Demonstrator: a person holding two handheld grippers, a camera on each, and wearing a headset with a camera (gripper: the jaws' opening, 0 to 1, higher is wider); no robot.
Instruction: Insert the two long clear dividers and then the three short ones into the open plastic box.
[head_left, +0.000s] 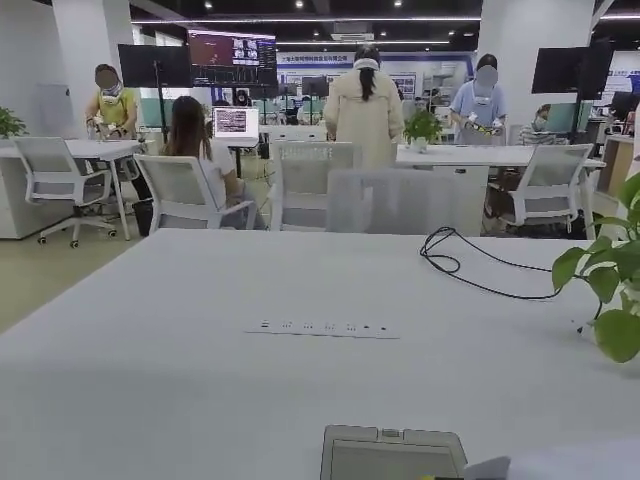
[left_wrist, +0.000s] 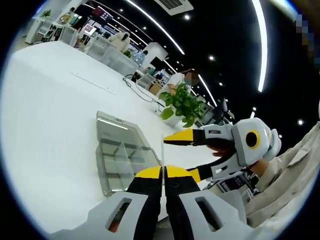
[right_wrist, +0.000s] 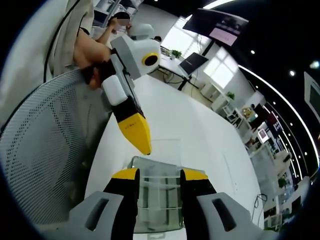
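Two grippers facing one open plastic box (left_wrist: 114, 172), lower centre of frame. Left gripper (left_wrist: 163, 170): jaws together, empty. Right gripper (right_wrist: 159, 174): jaws apart. Clear dividers (left_wrist: 123, 151) seemingly seated; press each straight down, evenly.

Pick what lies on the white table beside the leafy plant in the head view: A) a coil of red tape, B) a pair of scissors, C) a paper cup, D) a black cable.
D: a black cable loops across the white table just left of the plant.
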